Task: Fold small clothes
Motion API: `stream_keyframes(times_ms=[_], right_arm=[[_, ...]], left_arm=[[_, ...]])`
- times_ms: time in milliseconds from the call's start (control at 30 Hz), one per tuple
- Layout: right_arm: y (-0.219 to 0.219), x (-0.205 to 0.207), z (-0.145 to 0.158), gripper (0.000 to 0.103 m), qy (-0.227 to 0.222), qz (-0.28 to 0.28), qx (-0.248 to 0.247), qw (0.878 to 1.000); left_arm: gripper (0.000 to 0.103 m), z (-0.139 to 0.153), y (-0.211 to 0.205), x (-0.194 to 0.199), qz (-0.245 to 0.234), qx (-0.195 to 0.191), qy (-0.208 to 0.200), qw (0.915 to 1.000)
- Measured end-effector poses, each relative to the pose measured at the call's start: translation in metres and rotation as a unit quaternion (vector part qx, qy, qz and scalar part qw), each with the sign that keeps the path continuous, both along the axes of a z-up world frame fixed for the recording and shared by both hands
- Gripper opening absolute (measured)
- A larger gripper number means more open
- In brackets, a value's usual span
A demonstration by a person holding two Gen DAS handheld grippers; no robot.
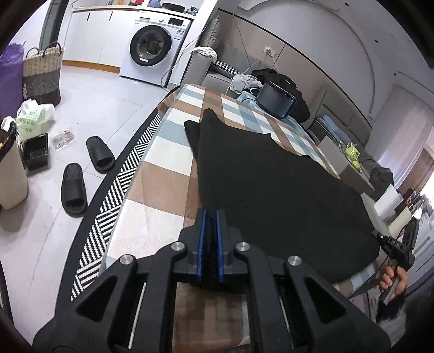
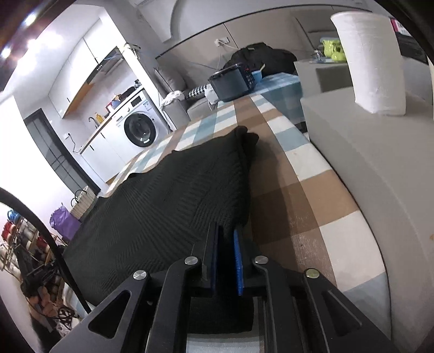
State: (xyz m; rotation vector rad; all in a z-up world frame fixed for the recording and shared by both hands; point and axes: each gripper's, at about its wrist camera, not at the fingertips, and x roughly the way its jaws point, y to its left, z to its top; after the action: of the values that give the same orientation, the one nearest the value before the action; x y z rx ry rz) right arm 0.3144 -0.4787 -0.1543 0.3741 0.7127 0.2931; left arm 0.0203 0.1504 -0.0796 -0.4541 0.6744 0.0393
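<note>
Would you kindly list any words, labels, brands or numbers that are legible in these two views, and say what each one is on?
None can be read with confidence.
Washing machine: panel markings and door sticker too small and blurred.
Green and white plastic bag: green print, not legible.
Printed packet on the floor: too small.
Pink label at the right wrist view's edge: blurred.

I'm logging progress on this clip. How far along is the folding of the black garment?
Early. Done: the black garment lies spread on the checked table. In hand: the left gripper and the right gripper are each shut on a near edge of it. Left: no completed fold is visible yet.
</note>
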Motion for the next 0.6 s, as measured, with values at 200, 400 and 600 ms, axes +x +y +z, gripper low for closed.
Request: stream_keyframes(times_ms=[200,400,600], right_arm=[[-0.001,-0.009,0.002,0.009,-0.002,-0.005,-0.002,1.0],[-0.006,-0.021,-0.007,0.031,0.025,0.028,0.056,0.998],[0.001,-0.039,-0.012,0.032,0.019,0.024,0.039,0.999]], left_arm=[[0.004,0.003,0.0,-0.005,-0.01,0.008,0.008,0.9999],[0.051,0.0,-0.002,-0.012,-0.03,-0.007,0.013,0.9994],[0.042,-0.011,-0.019,-0.005,-0.041,0.017,0.034,0.9984]])
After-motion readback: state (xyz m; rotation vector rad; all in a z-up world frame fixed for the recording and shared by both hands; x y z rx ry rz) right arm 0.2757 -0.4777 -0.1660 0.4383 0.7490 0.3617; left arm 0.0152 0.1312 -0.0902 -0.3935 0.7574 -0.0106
